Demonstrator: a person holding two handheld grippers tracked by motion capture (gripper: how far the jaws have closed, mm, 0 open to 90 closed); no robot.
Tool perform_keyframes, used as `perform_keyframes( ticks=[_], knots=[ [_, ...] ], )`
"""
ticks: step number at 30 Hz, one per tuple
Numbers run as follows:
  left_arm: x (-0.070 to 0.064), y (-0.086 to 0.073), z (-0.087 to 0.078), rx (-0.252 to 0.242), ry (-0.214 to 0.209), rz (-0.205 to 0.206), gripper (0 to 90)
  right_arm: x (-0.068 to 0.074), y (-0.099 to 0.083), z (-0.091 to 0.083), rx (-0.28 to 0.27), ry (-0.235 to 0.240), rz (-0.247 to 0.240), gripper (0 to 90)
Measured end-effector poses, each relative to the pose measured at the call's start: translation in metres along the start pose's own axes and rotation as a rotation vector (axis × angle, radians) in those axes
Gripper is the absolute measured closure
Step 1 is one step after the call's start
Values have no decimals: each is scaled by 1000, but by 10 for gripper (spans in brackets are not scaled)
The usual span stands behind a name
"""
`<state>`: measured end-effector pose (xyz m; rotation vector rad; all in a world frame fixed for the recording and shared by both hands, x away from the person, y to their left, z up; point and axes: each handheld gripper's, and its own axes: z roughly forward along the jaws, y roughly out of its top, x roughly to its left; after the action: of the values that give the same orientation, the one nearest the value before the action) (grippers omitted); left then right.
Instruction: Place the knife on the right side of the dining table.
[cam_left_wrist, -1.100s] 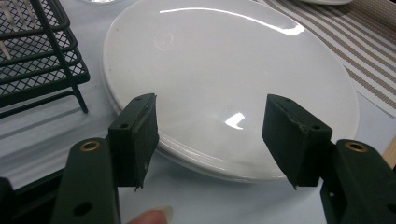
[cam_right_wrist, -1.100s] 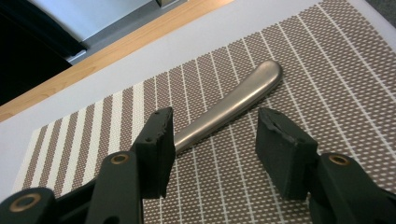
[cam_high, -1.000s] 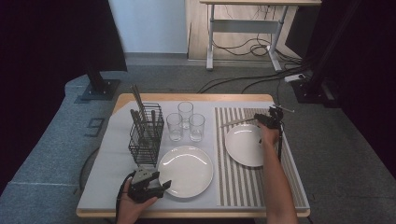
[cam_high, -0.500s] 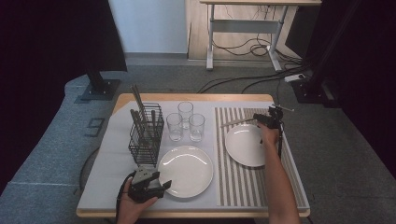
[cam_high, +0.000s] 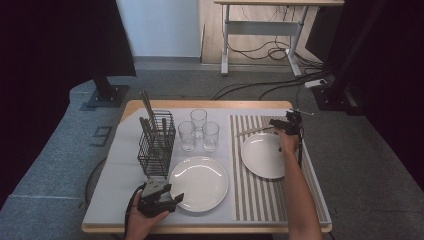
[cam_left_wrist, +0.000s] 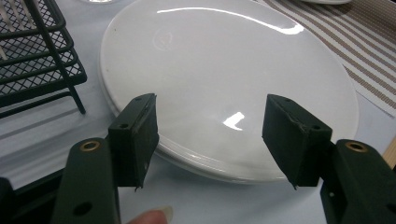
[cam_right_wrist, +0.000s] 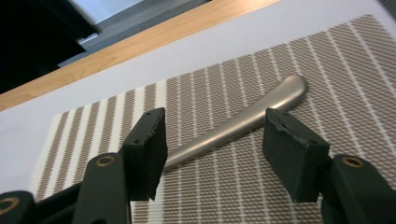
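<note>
My left gripper (cam_high: 172, 199) (cam_left_wrist: 210, 135) is open at the near left of the table, its jaws spread over the near rim of a white plate (cam_high: 199, 183) (cam_left_wrist: 224, 79). At the far end of the striped placemat (cam_high: 260, 190) (cam_right_wrist: 355, 70), my right gripper (cam_high: 276, 125) (cam_right_wrist: 212, 140) is open too. A metal cutlery handle (cam_high: 249, 131) (cam_right_wrist: 243, 126) lies flat on the mat between and beyond its jaws, untouched. A second white plate (cam_high: 265, 155) rests on the mat under the right forearm.
A black wire caddy (cam_high: 156, 142) (cam_left_wrist: 37, 51) holding several utensils stands left of the near plate. Three clear glasses (cam_high: 199, 131) stand behind that plate. The wooden table edge (cam_right_wrist: 140, 42) runs just beyond the mat.
</note>
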<state>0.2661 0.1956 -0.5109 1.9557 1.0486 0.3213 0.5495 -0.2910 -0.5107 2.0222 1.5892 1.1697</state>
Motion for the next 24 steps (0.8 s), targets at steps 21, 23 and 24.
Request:
perform_keyframes(
  ticks=[21, 23, 24],
  knots=[
    [-4, 2, -3, -16, 1, 12, 361, 1, -1, 8, 0, 4, -42, 387],
    [-4, 2, -3, -15, 1, 11, 360, 0, -1, 9, 4, 4, -33, 390],
    [-4, 2, -3, -15, 1, 11, 361, 0, -1, 10, 6, 5, -32, 392]
  ],
)
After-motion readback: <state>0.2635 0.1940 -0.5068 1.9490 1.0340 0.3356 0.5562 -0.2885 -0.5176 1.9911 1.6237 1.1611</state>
